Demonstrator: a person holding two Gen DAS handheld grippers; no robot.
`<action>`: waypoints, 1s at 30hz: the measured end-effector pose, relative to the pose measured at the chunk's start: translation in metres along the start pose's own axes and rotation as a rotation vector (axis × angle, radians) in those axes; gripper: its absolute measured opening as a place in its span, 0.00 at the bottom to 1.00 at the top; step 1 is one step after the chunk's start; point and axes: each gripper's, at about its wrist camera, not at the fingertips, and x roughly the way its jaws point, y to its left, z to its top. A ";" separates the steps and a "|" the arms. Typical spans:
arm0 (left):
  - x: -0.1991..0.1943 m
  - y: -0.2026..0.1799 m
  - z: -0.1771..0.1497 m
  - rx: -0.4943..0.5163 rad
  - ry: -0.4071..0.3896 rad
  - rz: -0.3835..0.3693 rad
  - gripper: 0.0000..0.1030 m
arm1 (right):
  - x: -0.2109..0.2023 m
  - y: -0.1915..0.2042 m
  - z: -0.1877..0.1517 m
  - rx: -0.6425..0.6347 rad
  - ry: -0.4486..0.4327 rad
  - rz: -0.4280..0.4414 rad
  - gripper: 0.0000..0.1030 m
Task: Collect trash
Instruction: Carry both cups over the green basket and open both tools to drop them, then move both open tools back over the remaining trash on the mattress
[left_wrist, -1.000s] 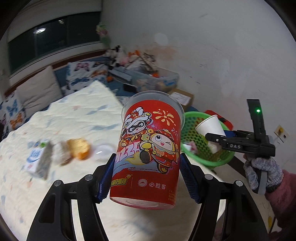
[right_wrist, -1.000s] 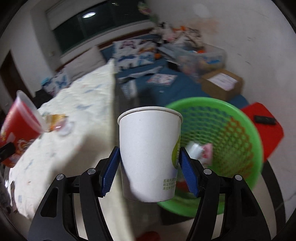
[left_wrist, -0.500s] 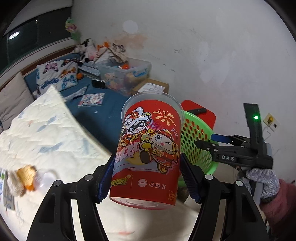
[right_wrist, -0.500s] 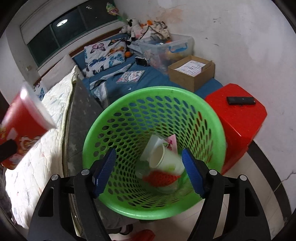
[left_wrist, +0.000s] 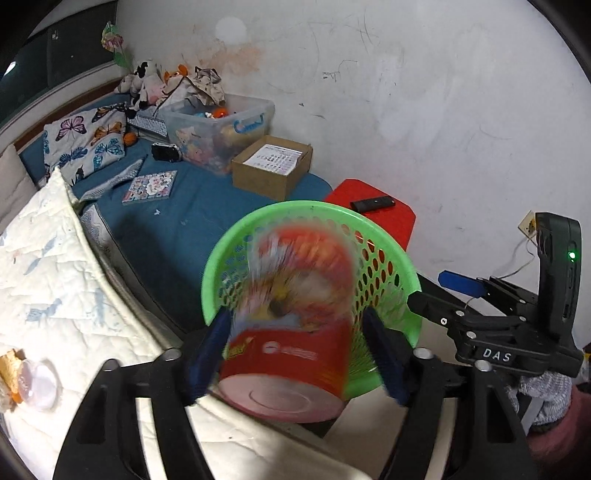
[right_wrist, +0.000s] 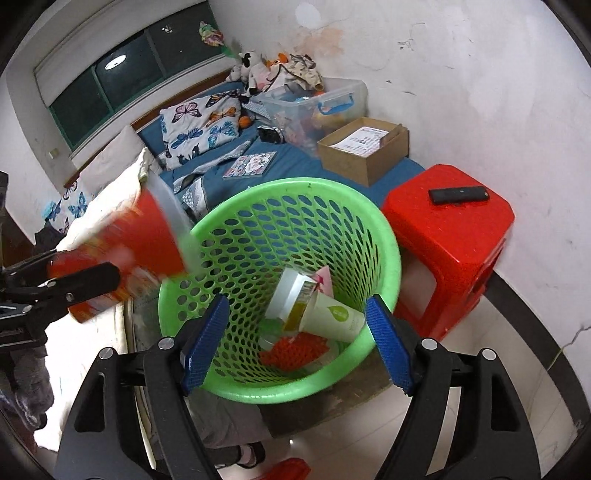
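The left gripper (left_wrist: 295, 350) has just been opening its jaws; the tall red printed paper cup (left_wrist: 291, 325) sits between the blue pads, blurred and tipped with its base toward the camera, and a gap shows on the right side, so the pads no longer clamp it; the cup is over the near rim of the round green perforated plastic basket (left_wrist: 402, 280); from the right wrist view the same cup (right_wrist: 147, 236) leans rim-first over the basket's left edge (right_wrist: 173, 295). The right gripper (right_wrist: 295, 343) has also just been widening, its jaws apart with nothing between them, above the basket's mouth; inside lie a white paper cup with a green leaf mark (right_wrist: 332, 319) on its side, a white carton (right_wrist: 290, 295) and a piece of orange-red mesh (right_wrist: 295, 350); a red plastic stool (right_wrist: 450, 229) stands just beside the basket, bearing a black remote control (right_wrist: 460, 195).
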 end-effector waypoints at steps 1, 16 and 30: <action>0.001 -0.001 0.000 -0.001 0.000 -0.007 0.75 | -0.001 -0.001 0.000 0.003 -0.001 0.001 0.74; -0.052 0.032 -0.038 -0.078 -0.062 0.083 0.75 | -0.012 0.031 0.002 -0.035 -0.013 0.079 0.74; -0.132 0.121 -0.103 -0.276 -0.132 0.274 0.74 | 0.000 0.130 0.003 -0.202 0.018 0.204 0.74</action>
